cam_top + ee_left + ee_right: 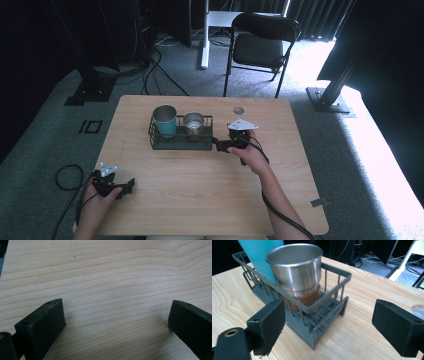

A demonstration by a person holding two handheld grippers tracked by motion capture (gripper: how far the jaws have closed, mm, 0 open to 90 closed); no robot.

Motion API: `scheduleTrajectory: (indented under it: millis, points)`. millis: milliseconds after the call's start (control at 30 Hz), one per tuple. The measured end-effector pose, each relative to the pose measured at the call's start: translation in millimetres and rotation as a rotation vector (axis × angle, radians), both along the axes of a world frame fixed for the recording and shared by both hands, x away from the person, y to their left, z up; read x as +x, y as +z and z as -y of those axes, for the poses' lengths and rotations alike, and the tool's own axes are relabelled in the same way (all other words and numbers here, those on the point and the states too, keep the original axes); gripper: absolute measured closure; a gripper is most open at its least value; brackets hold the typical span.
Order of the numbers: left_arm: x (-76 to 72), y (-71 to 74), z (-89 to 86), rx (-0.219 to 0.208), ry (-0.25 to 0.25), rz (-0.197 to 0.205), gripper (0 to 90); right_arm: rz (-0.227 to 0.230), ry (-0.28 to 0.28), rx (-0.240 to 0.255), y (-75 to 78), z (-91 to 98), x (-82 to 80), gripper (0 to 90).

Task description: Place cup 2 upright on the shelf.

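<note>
Right tongs [328, 322] agape, shiny steel cup [295, 272], brownish base

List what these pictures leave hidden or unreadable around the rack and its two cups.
- Teal cup: its rim is cut off by the top edge of the right gripper view.
- Steel cup: its base is screened by the wire rack bars in the right gripper view.
- Small round thing behind the rack: too small to identify in the high view.
- Both cups' insides: too small in the high view.
</note>
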State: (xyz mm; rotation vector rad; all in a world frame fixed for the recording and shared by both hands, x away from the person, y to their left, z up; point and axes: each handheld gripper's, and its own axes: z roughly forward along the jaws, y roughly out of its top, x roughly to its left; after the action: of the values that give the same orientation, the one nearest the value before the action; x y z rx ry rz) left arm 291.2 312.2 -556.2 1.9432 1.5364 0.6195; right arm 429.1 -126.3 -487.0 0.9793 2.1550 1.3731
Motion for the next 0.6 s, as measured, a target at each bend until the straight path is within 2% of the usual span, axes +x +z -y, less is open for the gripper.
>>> scheduleTrajectory:
  millis: [200,367,600]
  points:
    - [0.0,0.0,0.0,0.000,0.000,0.000,1.7,-0.006,-0.020,0.008,-2.9,12.2,-3.5,11.3]
    - [0.0,0.0,0.0,0.000,0.000,0.000,1.8,0.002,-0.041,-0.006,-6.2,28.8,-11.7,11.3]
    - [0.0,0.0,0.0,0.000,0.000,0.000,1.7,-0.015,-0.078,-0.006,-12.9,49.7,-22.0,11.3]
